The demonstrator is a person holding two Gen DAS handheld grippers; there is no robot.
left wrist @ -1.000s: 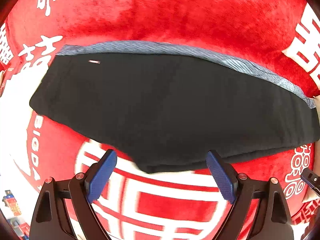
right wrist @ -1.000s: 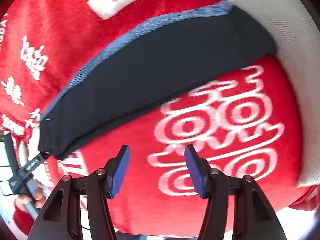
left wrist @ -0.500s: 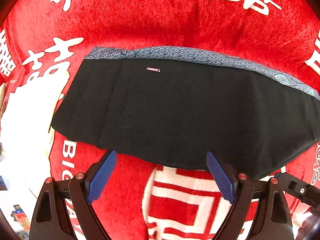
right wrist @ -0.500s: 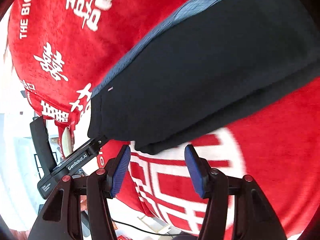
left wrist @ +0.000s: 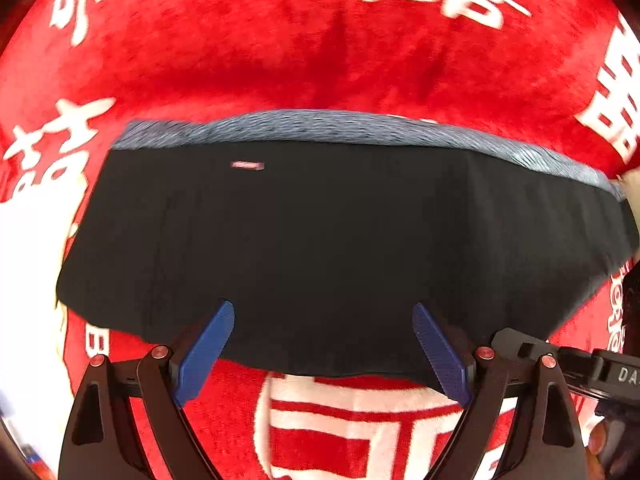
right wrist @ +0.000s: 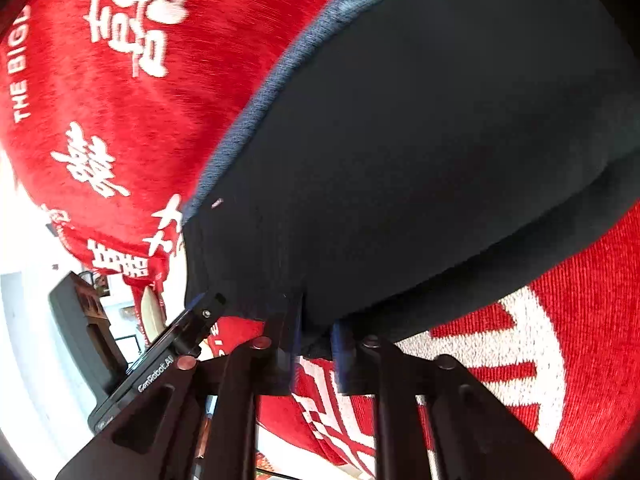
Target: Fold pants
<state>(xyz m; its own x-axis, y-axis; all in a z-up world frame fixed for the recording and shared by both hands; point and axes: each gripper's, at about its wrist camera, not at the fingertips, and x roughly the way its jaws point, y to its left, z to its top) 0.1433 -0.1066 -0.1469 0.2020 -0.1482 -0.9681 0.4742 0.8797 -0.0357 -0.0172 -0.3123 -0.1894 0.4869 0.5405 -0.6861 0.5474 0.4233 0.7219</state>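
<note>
Black tongs [left wrist: 323,354], blue ribbed pads [left wrist: 204,350], red screws.

One pants [left wrist: 340,248], two grippers, seemingly one blanket [left wrist: 280,48].

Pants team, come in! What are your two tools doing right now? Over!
Left tool open over the near hem. Right tool shut on the pants, pinching the near edge. Pants flat on the red blanket. Nothing in the way.

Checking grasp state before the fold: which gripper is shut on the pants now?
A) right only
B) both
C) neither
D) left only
A: the right gripper has its blue pads pinched on the near edge of the pants, while the left gripper stands wide open.
</note>
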